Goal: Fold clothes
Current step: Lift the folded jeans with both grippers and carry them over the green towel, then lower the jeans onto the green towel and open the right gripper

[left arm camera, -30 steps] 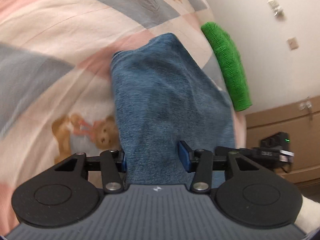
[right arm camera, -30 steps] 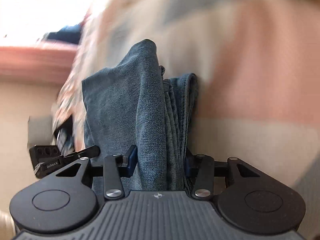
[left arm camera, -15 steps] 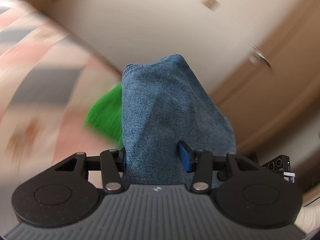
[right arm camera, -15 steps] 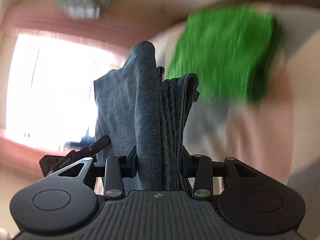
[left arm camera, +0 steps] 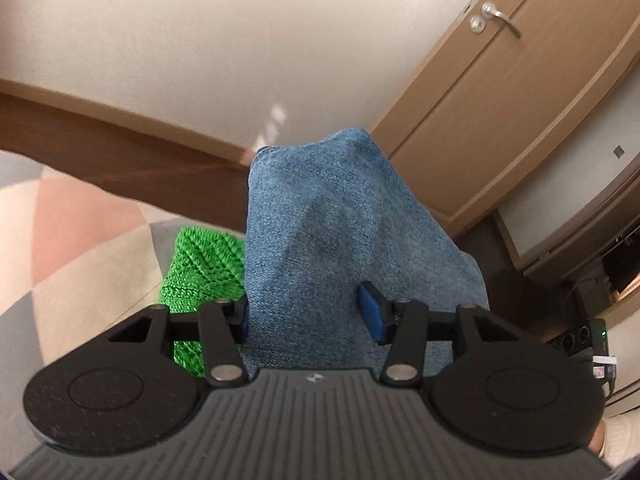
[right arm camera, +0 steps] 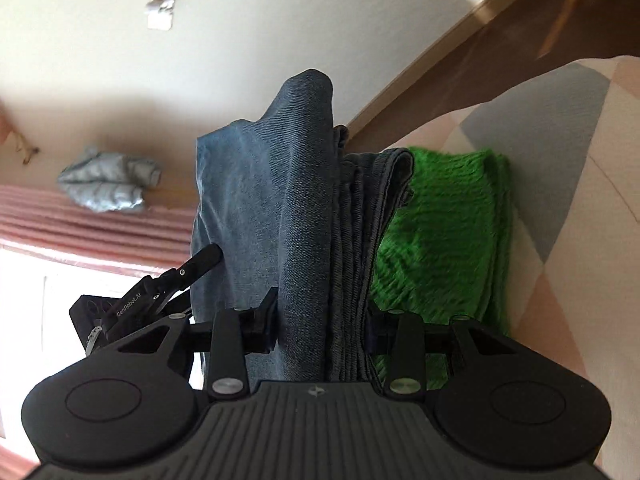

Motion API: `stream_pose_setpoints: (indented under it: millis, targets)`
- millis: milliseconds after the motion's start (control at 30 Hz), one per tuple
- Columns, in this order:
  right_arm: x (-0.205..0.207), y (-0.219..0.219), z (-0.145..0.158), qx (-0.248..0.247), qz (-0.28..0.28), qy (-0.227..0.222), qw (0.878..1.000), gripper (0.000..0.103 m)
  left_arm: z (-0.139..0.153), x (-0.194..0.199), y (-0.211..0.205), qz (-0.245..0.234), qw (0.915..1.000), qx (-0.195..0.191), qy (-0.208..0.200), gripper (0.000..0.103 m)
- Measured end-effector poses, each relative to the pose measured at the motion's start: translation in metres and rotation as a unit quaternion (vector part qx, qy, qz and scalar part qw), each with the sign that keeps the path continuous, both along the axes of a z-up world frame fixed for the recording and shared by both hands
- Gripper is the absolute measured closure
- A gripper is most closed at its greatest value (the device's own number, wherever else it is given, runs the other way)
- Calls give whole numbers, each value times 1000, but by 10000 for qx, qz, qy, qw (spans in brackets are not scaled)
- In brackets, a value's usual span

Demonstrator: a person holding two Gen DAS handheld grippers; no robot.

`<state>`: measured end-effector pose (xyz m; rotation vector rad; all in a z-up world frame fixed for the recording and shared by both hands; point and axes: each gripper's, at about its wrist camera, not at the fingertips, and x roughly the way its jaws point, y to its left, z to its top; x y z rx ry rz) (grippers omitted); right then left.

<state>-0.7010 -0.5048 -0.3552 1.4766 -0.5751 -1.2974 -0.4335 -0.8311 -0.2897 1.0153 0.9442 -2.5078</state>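
Both the left claw (left arm camera: pixel 308 316) and right claw (right arm camera: pixel 320 320) grip folded jeans (left arm camera: pixel 340 232), which hide part of a green sweater (right arm camera: pixel 440 240) beyond.

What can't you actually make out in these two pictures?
- Left wrist view: the denim's lower end, hidden behind the left gripper; most of the green knit, behind denim and gripper.
- Right wrist view: how far the denim hangs, cut off by the right gripper; the pale bundle is too small to identify.
- Both: whether the denim touches the bedspread.
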Motion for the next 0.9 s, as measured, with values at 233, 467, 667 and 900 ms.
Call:
stream_pose_setpoints:
  millis: [233, 467, 667, 900]
  targets:
    - [9, -15, -9, 356, 266, 559, 9974, 55, -15, 17, -6, 523, 9985, -93, -132, 55]
    - [4, -10, 42, 300, 884, 2443, 9652, 49, 45, 74, 50, 1154, 9887, -953, -127, 56]
    - [31, -13, 97, -316, 1297, 4351, 8904, 49, 43, 83, 109, 1188, 9850, -1250, -98, 56]
    - [69, -46, 68, -807, 2147, 5755, 7850, 50, -1, 64, 121, 1220, 9771, -1680, -465, 60]
